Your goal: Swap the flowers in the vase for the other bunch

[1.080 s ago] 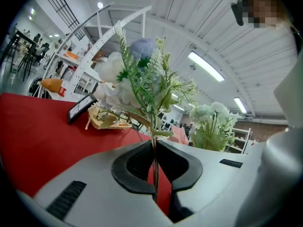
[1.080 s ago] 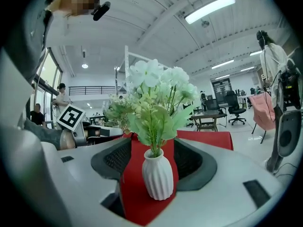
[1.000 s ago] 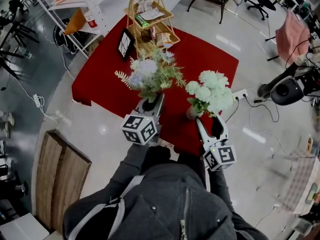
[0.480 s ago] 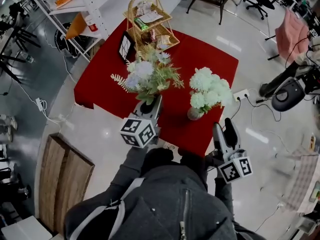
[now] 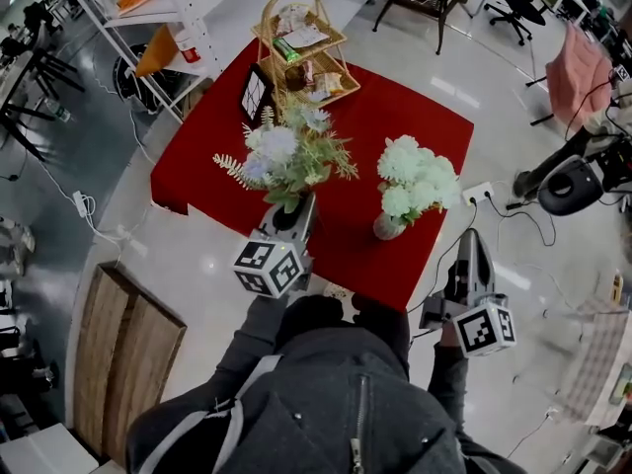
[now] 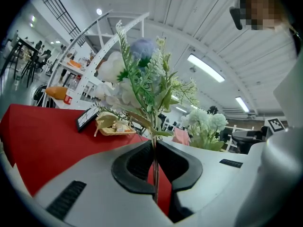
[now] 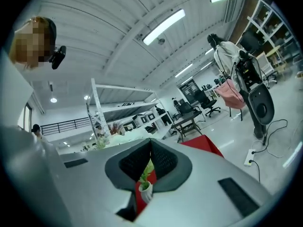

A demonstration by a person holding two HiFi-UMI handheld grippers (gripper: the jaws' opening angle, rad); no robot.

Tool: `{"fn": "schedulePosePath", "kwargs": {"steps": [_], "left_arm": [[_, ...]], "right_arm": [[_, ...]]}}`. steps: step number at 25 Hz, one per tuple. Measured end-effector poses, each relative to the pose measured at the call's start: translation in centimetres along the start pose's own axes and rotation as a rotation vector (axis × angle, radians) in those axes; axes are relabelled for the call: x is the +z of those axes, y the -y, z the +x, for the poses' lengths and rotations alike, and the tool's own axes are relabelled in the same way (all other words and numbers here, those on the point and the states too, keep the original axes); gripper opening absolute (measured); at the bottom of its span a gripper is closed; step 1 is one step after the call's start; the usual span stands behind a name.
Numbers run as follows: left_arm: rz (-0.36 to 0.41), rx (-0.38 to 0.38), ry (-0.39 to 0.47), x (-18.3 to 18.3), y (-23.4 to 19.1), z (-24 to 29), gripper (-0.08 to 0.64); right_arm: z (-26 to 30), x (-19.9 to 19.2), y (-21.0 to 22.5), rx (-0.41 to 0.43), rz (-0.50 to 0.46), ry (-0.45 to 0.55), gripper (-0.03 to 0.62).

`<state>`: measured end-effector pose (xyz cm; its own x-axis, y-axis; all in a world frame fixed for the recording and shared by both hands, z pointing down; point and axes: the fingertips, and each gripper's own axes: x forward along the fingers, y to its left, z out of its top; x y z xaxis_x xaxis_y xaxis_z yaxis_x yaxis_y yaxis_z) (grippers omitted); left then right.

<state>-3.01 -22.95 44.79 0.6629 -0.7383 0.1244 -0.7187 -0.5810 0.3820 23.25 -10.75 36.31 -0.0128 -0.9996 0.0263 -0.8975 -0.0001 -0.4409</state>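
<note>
The left tongs (image 6: 154,145) pinched the blue-and-white artificial flower bunch (image 5: 286,156) by its thin stems above the red-clothed surface (image 5: 395,117); the right tongs (image 7: 150,143) had just closed, empty. Top-heavy, the bunch could swing and topple the small pale vase (image 5: 387,227) of white flowers (image 5: 415,174) at the near edge.

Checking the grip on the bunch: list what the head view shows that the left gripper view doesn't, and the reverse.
Only the head view: the vase under the white bunch, and a wooden board on the floor. Only the left gripper view: the stems of the mixed bunch pinched between the jaws of the left gripper, and ceiling lights. Both: the two bunches, the red table, the basket.
</note>
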Motion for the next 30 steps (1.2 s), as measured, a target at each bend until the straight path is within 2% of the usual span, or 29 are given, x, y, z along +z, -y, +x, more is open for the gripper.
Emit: {"fn": "schedulePosePath", "kwargs": {"steps": [17, 30], "left_arm": [[0.021, 0.013, -0.006, 0.0, -1.1, 0.0, 0.029], [0.027, -0.015, -0.027, -0.7, -0.5, 1.1, 0.029]], "right_arm": [[1.4, -1.1, -0.3, 0.009, -0.013, -0.005, 0.012], [1.5, -2.5, 0.0, -0.001, -0.015, -0.033, 0.012]]}}
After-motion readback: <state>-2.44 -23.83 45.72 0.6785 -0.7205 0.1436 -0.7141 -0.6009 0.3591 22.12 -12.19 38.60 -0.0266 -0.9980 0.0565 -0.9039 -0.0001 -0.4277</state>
